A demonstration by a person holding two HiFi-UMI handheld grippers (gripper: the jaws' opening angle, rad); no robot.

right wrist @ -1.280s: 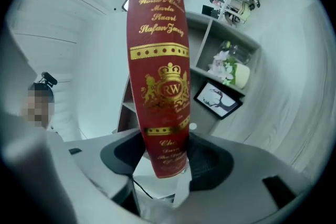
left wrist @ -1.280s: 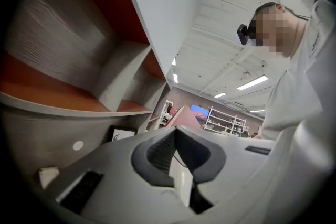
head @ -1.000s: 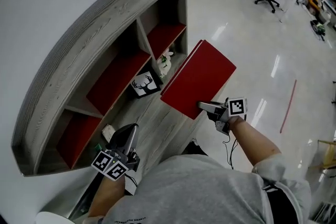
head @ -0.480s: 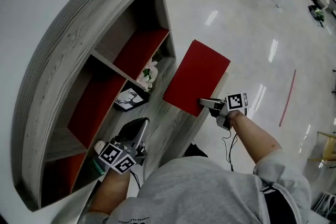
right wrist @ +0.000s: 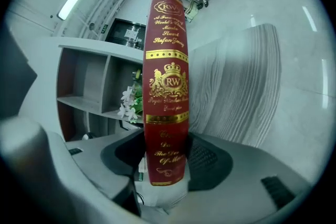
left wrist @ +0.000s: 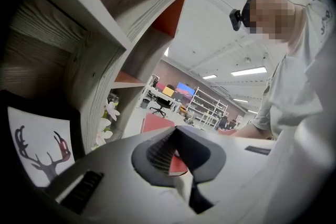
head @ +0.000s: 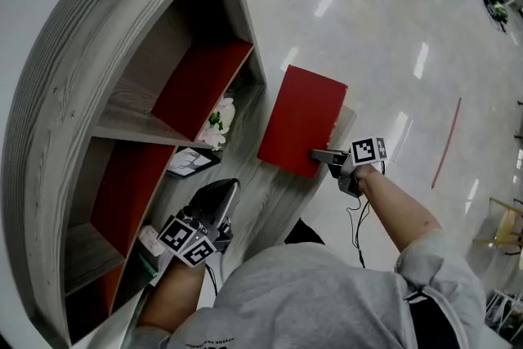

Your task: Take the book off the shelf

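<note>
Glossy pale office floor [head: 392,29] fills the right of the head view, and a grey wood-grain shelf [head: 73,94] with red back panels curves down the left. 1 red book [head: 302,118] is out of the compartments, held over the shelf's front ledge [head: 270,200] at centre frame. The right gripper [head: 323,155] clamps its near end, fingers [right wrist: 210,157] pressed on both covers, the gold-lettered spine facing that gripper's camera. The left gripper [head: 225,194], at lower left, has its fingers [left wrist: 160,147] closed together on nothing. A deer picture [head: 189,162] and white flowers [head: 214,123] sit on the ledge left of the book.
</note>
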